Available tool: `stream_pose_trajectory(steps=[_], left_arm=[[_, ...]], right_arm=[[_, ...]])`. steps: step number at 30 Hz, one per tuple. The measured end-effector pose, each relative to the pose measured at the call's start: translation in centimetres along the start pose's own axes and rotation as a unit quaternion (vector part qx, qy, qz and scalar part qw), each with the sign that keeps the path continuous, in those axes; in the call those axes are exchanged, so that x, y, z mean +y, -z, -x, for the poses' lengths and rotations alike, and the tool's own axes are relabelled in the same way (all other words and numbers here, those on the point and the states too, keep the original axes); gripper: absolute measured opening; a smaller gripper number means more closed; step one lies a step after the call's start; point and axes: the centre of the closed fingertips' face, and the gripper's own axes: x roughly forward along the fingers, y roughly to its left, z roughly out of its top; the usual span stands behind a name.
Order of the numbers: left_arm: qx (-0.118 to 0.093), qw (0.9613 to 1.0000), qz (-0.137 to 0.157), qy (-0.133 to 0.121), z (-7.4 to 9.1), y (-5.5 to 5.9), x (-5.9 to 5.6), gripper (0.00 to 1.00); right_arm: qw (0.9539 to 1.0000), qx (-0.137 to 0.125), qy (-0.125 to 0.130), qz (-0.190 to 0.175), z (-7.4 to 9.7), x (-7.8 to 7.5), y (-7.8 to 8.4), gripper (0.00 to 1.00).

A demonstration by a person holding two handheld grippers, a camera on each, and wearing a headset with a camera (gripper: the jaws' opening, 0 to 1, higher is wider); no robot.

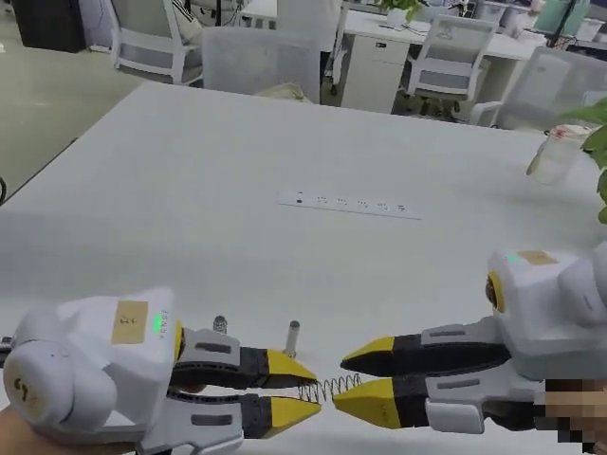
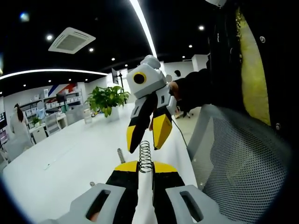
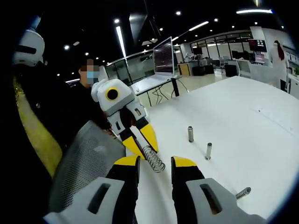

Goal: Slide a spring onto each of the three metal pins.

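A small steel spring (image 1: 334,386) hangs in the air between the two grippers, over the near edge of the white table (image 1: 237,190). My left gripper (image 1: 315,391) is shut on one end of the spring (image 2: 145,153). Facing it, my right gripper (image 1: 340,377) is open, with the spring's free end (image 3: 154,159) between its yellow tips. Just behind them, a bare metal pin (image 1: 293,335) stands upright, and a shorter pin (image 1: 220,325) to its left seems to carry a coil. In the right gripper view a third piece (image 3: 243,192) lies on the table at the lower right.
A flush power strip (image 1: 349,203) sits mid-table. A glass jar (image 1: 555,156) and plant leaves (image 1: 597,142) are at the far right. A mesh chair (image 2: 243,158) stands at the near table edge. Office chairs and desks line the back.
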Motion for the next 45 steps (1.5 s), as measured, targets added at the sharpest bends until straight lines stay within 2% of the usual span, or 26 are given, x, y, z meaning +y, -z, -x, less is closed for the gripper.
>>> stream_pose_trajectory(steps=[3,13,29,34,39,45], left_arm=[[-0.009,1.0,0.002,-0.002,0.1,-0.5,0.0,0.02],[-0.027,0.9996,0.005,-0.003,0.3,-1.4,0.1,0.02],[-0.032,0.9995,0.002,-0.003,0.2,-1.5,0.0,0.02],[-0.031,0.9995,0.001,-0.003,0.1,-1.5,-0.1,0.02],[-0.029,0.9996,0.003,-0.005,0.1,-1.3,-0.1,0.02],[-0.028,0.9995,0.007,-0.009,0.1,-1.2,0.1,0.02]], right_arm=[[0.9998,-0.01,-0.013,-0.013,0.0,0.4,-0.2,0.23],[0.9992,-0.021,-0.025,-0.025,-0.1,0.7,-0.6,0.18],[0.9986,-0.021,-0.031,-0.036,-0.3,0.9,-0.8,0.13],[0.9986,-0.012,-0.035,-0.039,-0.4,1.1,-0.8,0.11],[0.9992,0.007,-0.034,-0.022,-0.6,1.6,-1.0,0.09],[0.9983,0.053,-0.022,0.013,-0.7,1.5,-1.1,0.09]])
